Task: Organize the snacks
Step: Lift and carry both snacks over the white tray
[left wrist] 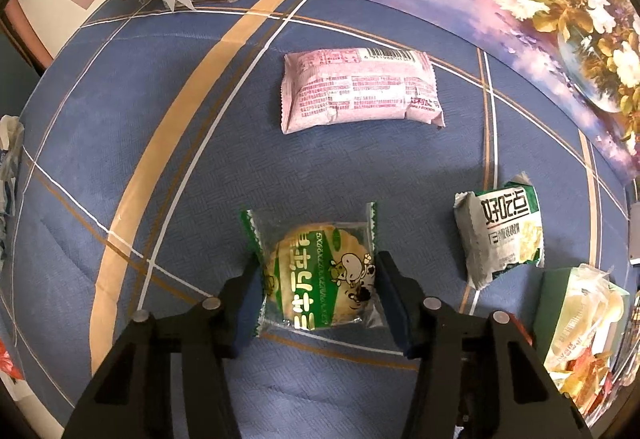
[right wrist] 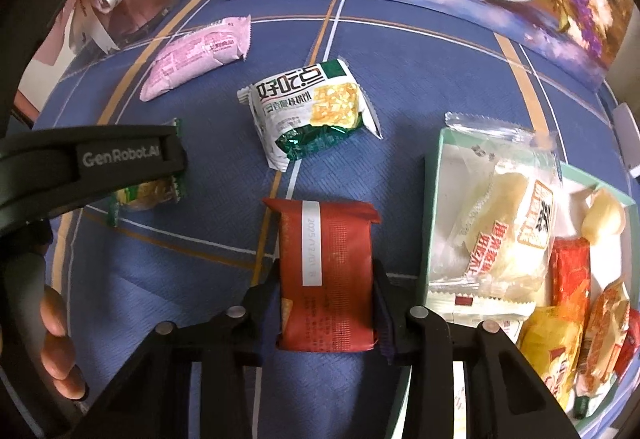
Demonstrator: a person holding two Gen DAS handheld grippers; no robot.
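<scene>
left gripper: pads pressed on both sides of round green-wrapped biscuit, lying on blue checked cloth. right gripper: clamped on red packet near cloth's near edge, just beside green-rimmed box holding several snacks. pink packet and white-green packet lie loose mid-cloth, apart.

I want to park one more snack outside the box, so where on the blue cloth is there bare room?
Bare cloth lies between the pink packet and the round biscuit pack held in the left gripper, and left of the tan stripe. It is crowded near the box, beside the red packet and the green-and-white packet.
</scene>
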